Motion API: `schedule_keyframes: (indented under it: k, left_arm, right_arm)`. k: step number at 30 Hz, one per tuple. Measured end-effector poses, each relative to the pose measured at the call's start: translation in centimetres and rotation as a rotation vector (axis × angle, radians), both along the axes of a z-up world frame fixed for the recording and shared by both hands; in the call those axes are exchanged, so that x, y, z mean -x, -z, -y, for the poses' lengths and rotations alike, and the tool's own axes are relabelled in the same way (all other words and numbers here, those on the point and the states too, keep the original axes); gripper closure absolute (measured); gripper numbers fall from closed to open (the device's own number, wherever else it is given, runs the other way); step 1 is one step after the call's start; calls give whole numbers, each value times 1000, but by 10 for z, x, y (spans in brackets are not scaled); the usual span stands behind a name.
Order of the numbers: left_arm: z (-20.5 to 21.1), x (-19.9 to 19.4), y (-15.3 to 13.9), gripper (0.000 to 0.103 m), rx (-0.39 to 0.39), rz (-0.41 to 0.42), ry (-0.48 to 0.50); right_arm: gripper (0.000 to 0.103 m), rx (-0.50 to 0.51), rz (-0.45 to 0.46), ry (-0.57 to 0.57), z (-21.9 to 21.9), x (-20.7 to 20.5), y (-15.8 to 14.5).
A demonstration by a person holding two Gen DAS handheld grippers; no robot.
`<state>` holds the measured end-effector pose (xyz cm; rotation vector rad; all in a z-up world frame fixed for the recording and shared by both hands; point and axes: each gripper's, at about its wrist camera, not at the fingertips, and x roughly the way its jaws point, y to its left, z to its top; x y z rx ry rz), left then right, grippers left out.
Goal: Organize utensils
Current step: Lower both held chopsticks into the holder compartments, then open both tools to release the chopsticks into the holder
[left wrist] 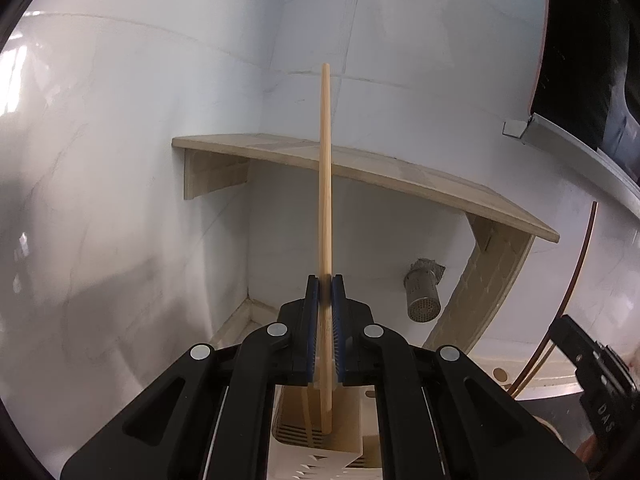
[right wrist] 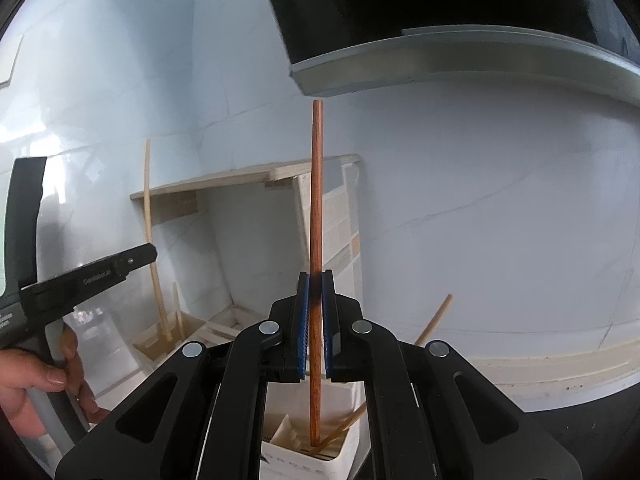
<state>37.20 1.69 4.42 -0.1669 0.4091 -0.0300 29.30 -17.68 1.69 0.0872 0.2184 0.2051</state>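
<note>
The left tool [left wrist: 325,285] is clenched on a pale wooden chopstick [left wrist: 325,184], held upright with its lower end inside a white slotted holder [left wrist: 316,452]. The right tool [right wrist: 316,280] grips a reddish-brown chopstick [right wrist: 316,200], also upright, its tip in a white holder [right wrist: 344,452] beside a leaning pale stick [right wrist: 434,320].

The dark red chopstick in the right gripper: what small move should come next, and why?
Probably open the right gripper and let go. The dark red chopstick stands upright, and its lower tip already sits inside the white holder, beside a pale chopstick.
</note>
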Motion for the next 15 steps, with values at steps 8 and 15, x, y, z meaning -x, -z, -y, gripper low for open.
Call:
schedule_keyframes:
  k: [8, 15]
  left_arm:
    - [-1, -2, 2, 91, 6, -20, 22]
    - [0, 1, -1, 82, -12, -22, 26]
  right_arm:
    - [96, 17, -31, 20, -2, 2, 2]
    - [77, 36, -43, 12, -6, 4, 0]
